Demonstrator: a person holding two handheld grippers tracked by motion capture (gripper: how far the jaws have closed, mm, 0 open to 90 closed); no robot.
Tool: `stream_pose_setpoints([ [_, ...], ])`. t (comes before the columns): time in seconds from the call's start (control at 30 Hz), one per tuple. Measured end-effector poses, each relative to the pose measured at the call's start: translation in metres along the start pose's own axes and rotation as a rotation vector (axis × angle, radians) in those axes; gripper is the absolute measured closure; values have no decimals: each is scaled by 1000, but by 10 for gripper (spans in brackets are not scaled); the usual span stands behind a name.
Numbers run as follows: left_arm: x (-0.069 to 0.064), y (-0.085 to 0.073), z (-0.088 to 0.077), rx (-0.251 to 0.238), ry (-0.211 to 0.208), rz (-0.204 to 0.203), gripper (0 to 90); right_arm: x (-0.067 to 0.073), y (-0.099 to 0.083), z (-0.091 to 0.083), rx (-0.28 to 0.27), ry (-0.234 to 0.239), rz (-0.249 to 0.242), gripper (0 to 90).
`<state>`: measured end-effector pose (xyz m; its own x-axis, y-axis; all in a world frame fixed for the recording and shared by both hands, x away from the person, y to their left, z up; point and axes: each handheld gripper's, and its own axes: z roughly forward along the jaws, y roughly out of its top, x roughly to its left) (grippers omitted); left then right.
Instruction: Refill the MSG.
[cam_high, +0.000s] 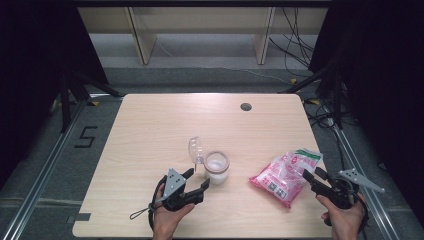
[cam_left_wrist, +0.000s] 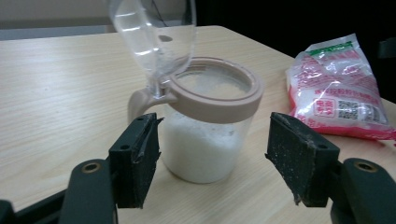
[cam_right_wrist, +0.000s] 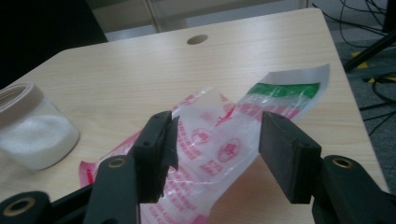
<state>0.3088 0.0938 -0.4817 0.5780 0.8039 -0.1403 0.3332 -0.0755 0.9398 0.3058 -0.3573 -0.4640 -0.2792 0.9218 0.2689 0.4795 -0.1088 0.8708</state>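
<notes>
— While my left gripper (cam_left_wrist: 212, 163) stands spread and empty, where's the jar (cam_left_wrist: 205, 126)?
— Upright on the table, dead ahead between its jaws, untouched, lid tipped up. My right gripper (cam_right_wrist: 215, 154), parted, holds nothing; the bag (cam_right_wrist: 243, 135) lies flat just beyond.

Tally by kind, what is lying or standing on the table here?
Jar with white powder, lid flipped open: 1
Bag, red and white print: 1
Total: 2
</notes>
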Motion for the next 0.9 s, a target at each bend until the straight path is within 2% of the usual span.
stream_pose_setpoints([
  [0.03,2,0,0,-2,1,7,345,2,-1,0,-5,-4,-12,445],
  [0.07,2,0,-1,0,5,-8,347,3,-2,2,-21,24,-24,438],
  [0.1,3,0,-1,0,8,-3,348,5,-2,1,0,4,-33,435],
  [0.13,5,0,-1,1,13,1,348,9,-2,0,11,2,-12,435],
  [0.2,7,0,-2,9,20,3,356,10,-3,0,7,1,-64,432],
  [0.23,8,0,-2,8,19,-6,359,12,-3,0,12,16,-49,429],
  [0.27,10,0,-3,11,19,-1,364,14,-5,1,-9,29,-41,426],
  [0.37,13,-1,-3,10,29,-6,394,17,-5,-2,9,26,-72,423],
  [0.4,16,0,-4,12,27,-1,397,21,-5,-4,20,30,-44,420],
  [0.43,17,0,-4,16,31,-4,405,21,-6,-3,-1,42,-70,415],
  [0.47,19,-1,-4,14,35,-1,416,21,-6,-3,-4,32,-97,413],
  [0.5,20,0,-5,18,42,-2,426,24,-6,-4,18,44,-79,412],
  [0.53,22,0,-5,22,44,8,437,24,-7,-4,17,41,-85,411],
  [0.57,23,0,-6,22,47,6,458,24,-7,-4,16,30,-108,408],
  [0.6,24,0,-6,23,48,11,470,25,-8,-5,29,27,-106,405],
  [0.63,25,0,-7,25,53,14,476,26,-9,-3,2,51,-95,404],
  [0.7,28,1,-7,22,54,30,526,29,-10,-3,15,44,-86,403],
  [0.73,28,1,-7,17,58,28,548,31,-11,-3,8,58,-65,403],
  [0.77,30,1,-7,8,49,35,578,32,-11,-4,23,44,-85,402],
  [0.8,30,2,-7,8,55,40,598,32,-11,-4,14,67,-94,402],
  [0.83,31,2,-7,4,69,42,631,34,-13,-5,30,55,-83,400],
  [0.9,32,3,-7,-1,79,48,676,34,-14,-4,29,58,-106,400],
])
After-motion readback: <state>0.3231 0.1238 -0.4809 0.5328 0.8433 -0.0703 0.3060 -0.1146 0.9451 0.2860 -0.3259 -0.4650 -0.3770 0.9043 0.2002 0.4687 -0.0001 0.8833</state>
